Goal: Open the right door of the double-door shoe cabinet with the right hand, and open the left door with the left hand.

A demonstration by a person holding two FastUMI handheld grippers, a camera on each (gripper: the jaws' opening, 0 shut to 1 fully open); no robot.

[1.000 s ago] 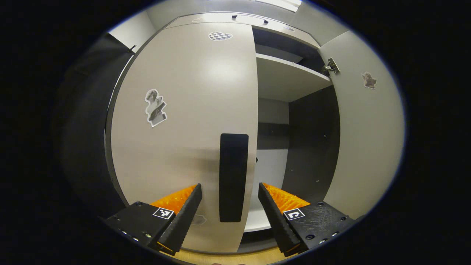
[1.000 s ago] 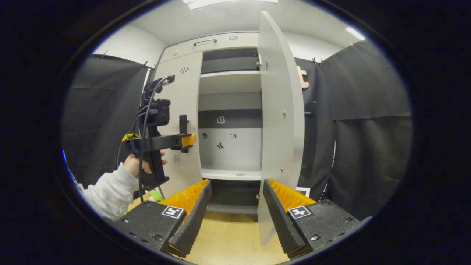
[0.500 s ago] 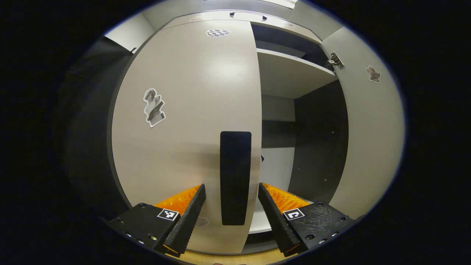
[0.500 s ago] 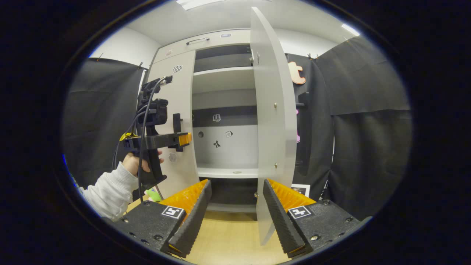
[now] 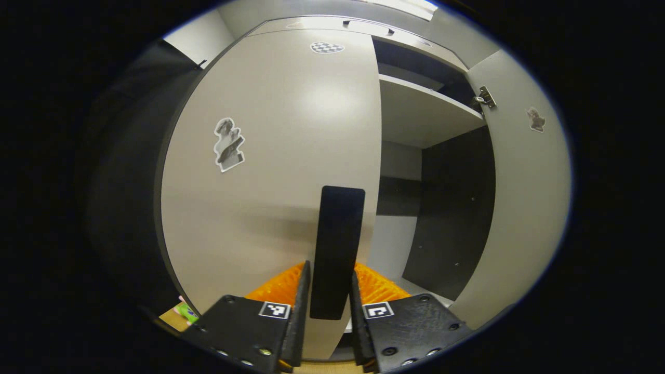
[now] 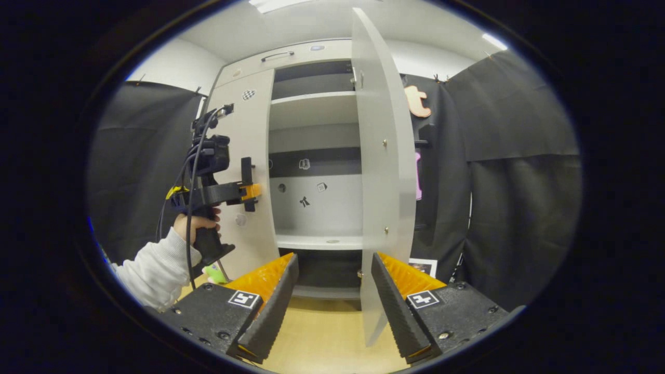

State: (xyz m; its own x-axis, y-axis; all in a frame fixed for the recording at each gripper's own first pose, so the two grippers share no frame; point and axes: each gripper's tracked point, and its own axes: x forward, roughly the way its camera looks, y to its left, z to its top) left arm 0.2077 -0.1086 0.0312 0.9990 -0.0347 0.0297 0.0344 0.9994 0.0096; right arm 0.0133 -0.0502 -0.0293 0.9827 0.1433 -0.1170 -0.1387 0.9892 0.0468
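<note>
- Shoe cabinet (image 6: 291, 57): double-door unit standing on a wooden floor (image 6: 322, 337), seen straight ahead in the right gripper view, between black cloth walls.
- Left door (image 5: 270, 171): closed against the carcass in the left gripper view; pale grey face with a figure sticker (image 5: 228, 144) at mid-left and a checkered sticker (image 5: 327, 47) near the top edge.
- Left door handle (image 5: 337, 252): black vertical bar near the door's inner edge, flanked closely by both fingers of the left gripper (image 5: 326, 306); pads narrowed onto its lower end, apparently clamping it.
- Same left gripper (image 6: 248, 191) noted in the right gripper view, at the handle, held by a hand (image 6: 195, 224) in a light sleeve (image 6: 153, 270).
- Interior (image 6: 314, 208): exposed on the right half; upper shelf (image 6: 311, 98) and lower shelf (image 6: 319, 241) visible, small stickers on the back panel.
- Right door (image 6: 382, 171): swung fully out, edge-on toward the camera in the right gripper view; hinge (image 5: 484, 97) visible at its top in the left gripper view.
- Right gripper (image 6: 332, 291): fingers spread wide, holding nothing, well clear of the right door's lower edge.
</note>
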